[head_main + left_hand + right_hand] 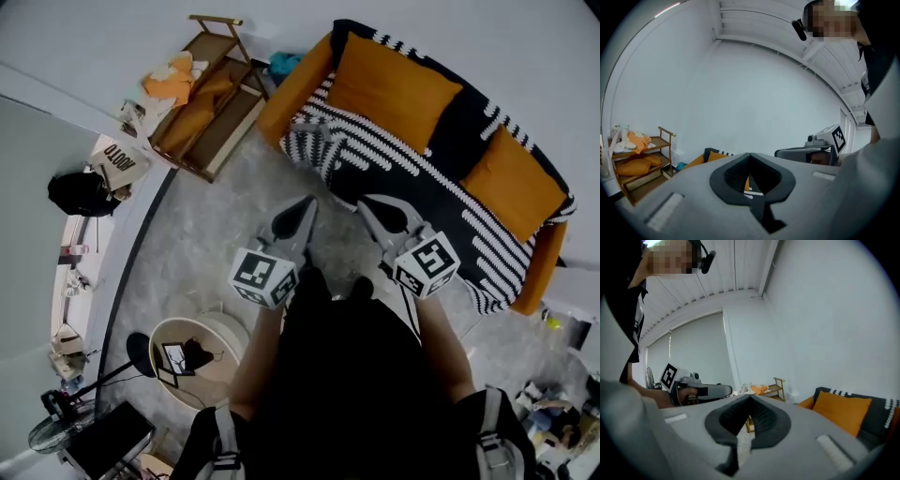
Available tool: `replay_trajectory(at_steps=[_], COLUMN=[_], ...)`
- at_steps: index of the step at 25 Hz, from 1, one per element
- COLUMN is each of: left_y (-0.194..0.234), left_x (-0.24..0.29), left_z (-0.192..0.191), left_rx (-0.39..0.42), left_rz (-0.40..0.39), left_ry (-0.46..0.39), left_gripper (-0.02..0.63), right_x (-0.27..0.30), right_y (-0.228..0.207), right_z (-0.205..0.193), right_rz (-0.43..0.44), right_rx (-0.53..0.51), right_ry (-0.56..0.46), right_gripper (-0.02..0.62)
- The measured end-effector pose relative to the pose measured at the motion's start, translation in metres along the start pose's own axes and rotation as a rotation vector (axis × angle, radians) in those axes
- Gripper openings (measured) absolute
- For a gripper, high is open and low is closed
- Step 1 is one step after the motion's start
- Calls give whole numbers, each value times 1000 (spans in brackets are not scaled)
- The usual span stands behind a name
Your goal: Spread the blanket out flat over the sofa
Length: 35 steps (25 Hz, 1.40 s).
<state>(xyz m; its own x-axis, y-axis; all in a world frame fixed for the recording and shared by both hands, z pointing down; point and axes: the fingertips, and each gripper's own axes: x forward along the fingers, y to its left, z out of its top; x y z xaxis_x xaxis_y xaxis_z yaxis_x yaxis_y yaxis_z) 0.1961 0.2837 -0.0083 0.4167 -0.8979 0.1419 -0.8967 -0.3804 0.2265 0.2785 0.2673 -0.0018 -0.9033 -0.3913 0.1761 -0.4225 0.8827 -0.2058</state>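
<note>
On the sofa, the blanket hides the seat.

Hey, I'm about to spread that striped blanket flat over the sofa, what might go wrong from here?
1. The blanket is bunched at one end of the sofa; a pinch there may catch several layers and leave it folded.
2. Two orange cushions seem to rest on it; pulling could drag or tip them.
3. The left gripper and right gripper are both shut and empty; they must open before they reach the cloth.
</note>
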Motion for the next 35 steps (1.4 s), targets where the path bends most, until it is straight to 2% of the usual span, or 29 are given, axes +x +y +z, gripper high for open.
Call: replay_trajectory(at_steps=[9,14,18,24,35], left_y=[100,136,156,180,229], left_x=[16,30,45,87,209], left_z=[8,-3,-11,-33,-82], left_rx=[6,2,-17,-69,-88], left_rz=[-96,-168,-183,-182,-104], left_ry=[56,111,138,170,244], left_gripper=[11,11,11,11,11], right_x=[96,132,154,188,268], right_y=[-10,-25,-47,-111,-260], right_z=[6,-5,-24,-60,-166], right_rz=[-98,-157,-182,-179,-105], right_rx=[31,42,63,135,154], right_ry=[24,46,89,102,305], right_gripper=[3,3,2,3,3])
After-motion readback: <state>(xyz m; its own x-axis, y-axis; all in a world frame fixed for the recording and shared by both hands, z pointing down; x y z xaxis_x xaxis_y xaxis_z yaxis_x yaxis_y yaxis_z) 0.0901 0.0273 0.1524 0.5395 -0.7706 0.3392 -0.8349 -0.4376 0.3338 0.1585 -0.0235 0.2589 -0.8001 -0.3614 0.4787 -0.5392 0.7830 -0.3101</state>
